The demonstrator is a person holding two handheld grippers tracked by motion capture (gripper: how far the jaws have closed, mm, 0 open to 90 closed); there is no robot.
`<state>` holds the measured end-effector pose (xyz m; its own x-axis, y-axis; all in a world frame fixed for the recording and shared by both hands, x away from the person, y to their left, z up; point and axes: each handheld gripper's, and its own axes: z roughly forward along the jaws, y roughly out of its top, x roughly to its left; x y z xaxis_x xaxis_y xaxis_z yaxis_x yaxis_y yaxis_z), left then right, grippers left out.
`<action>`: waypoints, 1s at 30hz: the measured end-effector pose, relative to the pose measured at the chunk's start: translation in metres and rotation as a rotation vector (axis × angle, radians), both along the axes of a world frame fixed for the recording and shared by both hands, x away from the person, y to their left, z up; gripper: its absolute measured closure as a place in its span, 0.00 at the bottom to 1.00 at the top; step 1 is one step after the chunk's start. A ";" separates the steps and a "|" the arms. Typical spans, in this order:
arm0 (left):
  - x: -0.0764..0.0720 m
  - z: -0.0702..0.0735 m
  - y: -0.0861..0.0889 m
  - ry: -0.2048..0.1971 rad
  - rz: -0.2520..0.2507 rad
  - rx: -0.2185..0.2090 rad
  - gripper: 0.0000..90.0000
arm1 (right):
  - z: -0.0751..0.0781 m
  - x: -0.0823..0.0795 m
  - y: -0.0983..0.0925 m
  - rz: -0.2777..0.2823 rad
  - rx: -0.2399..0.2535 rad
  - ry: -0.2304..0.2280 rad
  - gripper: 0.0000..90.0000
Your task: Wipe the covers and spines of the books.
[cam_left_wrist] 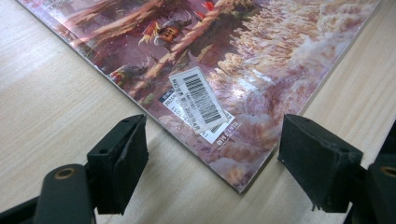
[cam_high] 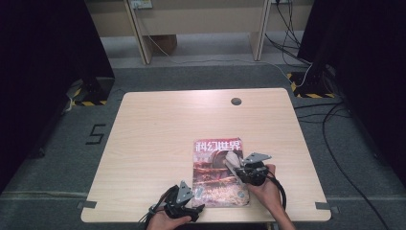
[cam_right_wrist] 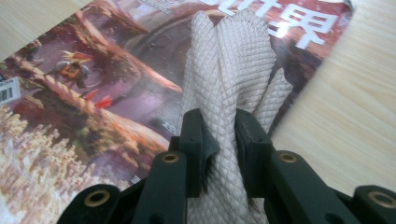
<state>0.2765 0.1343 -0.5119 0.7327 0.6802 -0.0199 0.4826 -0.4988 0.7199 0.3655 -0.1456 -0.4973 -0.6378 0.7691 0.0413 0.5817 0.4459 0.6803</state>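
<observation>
High view: magazine (cam_high: 219, 173) flat at bench (cam_high: 158, 139) near edge; right tongs (cam_high: 238, 165) over cover, left tongs (cam_high: 194, 207) at near-left corner.
Left gripper view: tongs spread, straddling corner, not gripping.
Right gripper view: tongs pinching cloth (cam_right_wrist: 231, 84) over cover. Wiping seemingly underway, unfinished.

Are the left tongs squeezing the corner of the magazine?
No, the left tongs stand wide open, with the magazine corner lying on the table between the pads, apart from both.
</observation>
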 end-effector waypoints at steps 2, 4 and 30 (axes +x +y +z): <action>-0.002 0.001 0.003 0.007 -0.003 -0.006 0.25 | 0.000 0.001 0.004 0.007 -0.001 0.003 0.84; -0.004 0.002 0.006 0.011 -0.004 -0.012 0.25 | 0.000 0.001 0.008 0.016 0.000 0.000 0.84; -0.016 0.007 0.033 0.009 0.021 0.018 0.22 | -0.001 -0.005 0.094 0.204 -0.010 -0.003 0.84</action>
